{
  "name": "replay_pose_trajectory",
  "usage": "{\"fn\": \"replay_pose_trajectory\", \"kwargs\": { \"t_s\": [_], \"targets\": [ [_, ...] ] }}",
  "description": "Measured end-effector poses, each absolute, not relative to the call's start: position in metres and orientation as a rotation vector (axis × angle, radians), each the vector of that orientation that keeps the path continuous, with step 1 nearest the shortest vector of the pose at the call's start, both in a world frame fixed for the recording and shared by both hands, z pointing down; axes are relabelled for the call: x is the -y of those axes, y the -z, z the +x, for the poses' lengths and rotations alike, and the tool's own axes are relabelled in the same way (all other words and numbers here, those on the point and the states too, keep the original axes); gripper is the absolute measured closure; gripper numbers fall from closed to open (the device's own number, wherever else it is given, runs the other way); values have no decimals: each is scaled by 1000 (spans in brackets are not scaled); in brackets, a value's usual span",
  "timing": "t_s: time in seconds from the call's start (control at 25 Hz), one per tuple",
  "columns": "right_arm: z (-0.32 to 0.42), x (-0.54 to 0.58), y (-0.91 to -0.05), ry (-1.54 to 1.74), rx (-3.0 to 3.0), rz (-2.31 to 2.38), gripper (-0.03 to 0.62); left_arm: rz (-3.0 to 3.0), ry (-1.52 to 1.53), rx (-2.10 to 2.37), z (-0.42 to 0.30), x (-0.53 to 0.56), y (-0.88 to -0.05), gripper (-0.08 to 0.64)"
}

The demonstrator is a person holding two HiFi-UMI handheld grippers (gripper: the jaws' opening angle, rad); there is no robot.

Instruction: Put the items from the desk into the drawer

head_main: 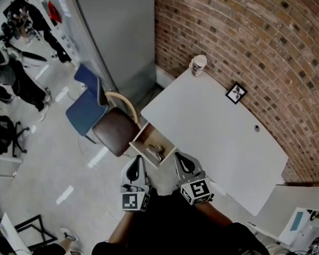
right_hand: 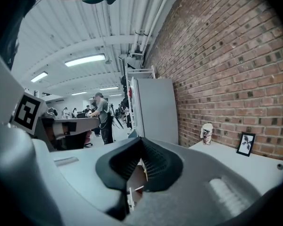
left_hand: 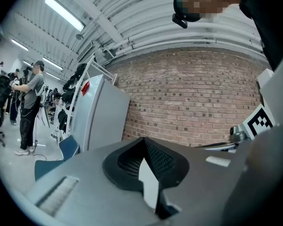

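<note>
Both grippers held low by the open drawer; cup and frame on the desk.

Left gripper: fingers seen closed tip to tip, nothing between them; it is held just left of the drawer, near the chair. Right gripper: fingers likewise pressed together and empty, held at the near edge of the desk, just right of the drawer front. The drawer is pulled out from the desk's left side; small items are seen inside it, too small to be identified. A cup stands upright at the far corner of the desk by the brick wall. A frame is noted against the wall, well apart from both grippers.
</note>
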State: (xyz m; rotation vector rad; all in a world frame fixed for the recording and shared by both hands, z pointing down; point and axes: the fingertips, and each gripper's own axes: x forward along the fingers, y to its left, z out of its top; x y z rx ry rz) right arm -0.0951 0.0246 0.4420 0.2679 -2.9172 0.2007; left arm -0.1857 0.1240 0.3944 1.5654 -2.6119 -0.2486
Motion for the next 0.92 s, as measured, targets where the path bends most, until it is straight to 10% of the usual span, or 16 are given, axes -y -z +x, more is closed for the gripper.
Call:
{"fn": "replay_pose_trajectory", "kwargs": {
  "t_s": [0.92],
  "targets": [
    [-98, -22, -446, -202, 2924, 281, 589, 1583, 245, 2594, -186, -112, -394, 540]
  ]
}}
